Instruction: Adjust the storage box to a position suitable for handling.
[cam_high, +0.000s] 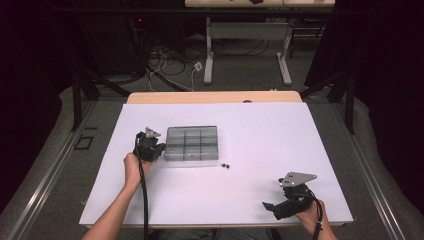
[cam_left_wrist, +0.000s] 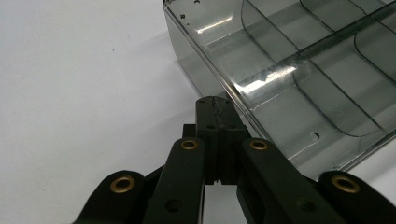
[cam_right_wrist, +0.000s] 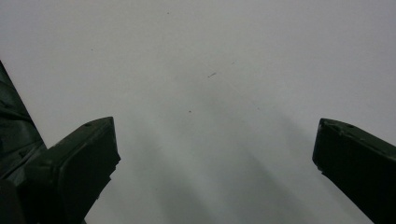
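Your left gripper (cam_left_wrist: 215, 103) has its jaws clenched empty, the clear box (cam_left_wrist: 299, 70) touching at 1 o'clock, its far end cut off. Your right gripper (cam_right_wrist: 215, 154) has its jaws released over bare table (cam_right_wrist: 196, 56).

Clear compartment box (cam_high: 191, 143) (lidless), flat

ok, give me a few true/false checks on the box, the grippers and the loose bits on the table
1. The left gripper is shut, its tips at the edge of the clear box. True.
2. The right gripper is shut on the box. False: its jaws stand wide open over bare table, far from the box.
3. Small dark bits lie on the table beside the box. True.
4. The box is round with one compartment. False: it is rectangular with a grid of compartments.
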